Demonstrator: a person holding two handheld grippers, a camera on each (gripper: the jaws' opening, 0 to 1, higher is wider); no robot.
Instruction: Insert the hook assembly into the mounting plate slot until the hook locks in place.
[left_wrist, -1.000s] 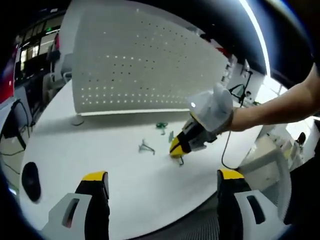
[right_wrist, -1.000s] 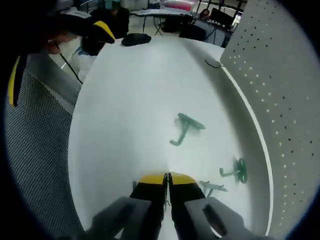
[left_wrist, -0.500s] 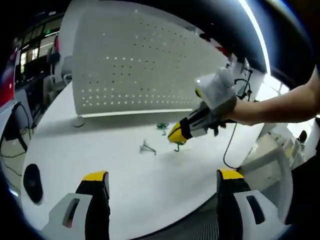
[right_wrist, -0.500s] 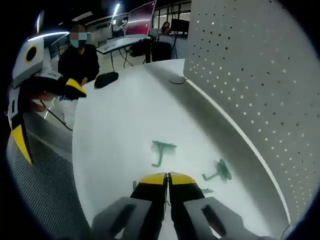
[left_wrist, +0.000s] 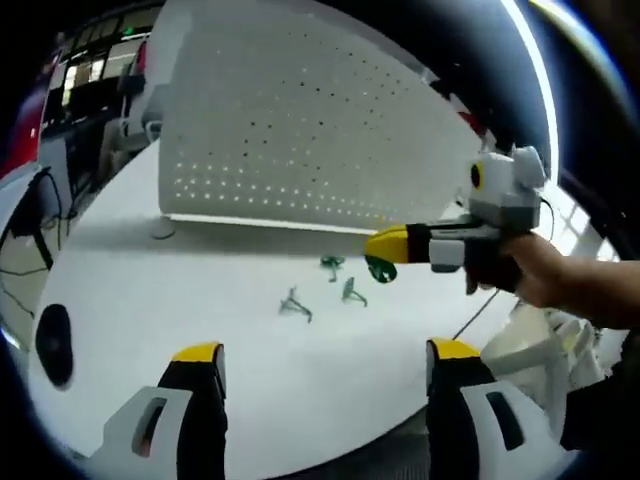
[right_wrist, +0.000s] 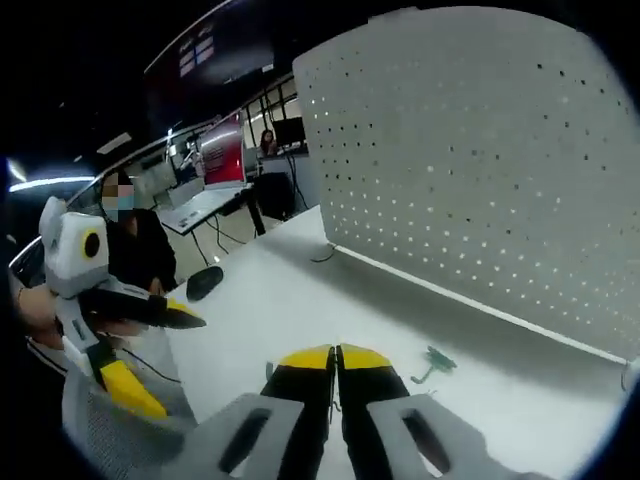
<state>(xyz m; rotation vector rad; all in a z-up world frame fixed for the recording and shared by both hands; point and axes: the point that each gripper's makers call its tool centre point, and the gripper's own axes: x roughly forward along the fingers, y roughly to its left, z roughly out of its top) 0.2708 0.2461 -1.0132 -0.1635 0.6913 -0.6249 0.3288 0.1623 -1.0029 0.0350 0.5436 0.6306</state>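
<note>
On the bench, far edge: white perforated metal mounting plate (left_wrist: 300, 130) standing upright along it
Bench: white round-edged tabletop (left_wrist: 250, 370)
Left gripper (left_wrist: 318, 365): yellow-tipped jaws wide apart, released, nothing between them, hovering over the near edge
Right gripper (right_wrist: 336, 360): yellow tips clenched together; in the left gripper view a small green plastic hook (left_wrist: 380, 269) hangs at its tip, lifted above the bench in front of the plate
Loose green hooks: three lying on the bench near the plate's foot (left_wrist: 295, 303) (left_wrist: 331, 264) (left_wrist: 352, 291), close together, apart from one another
Dark oval object (left_wrist: 52, 345): at the bench's left edge
</note>
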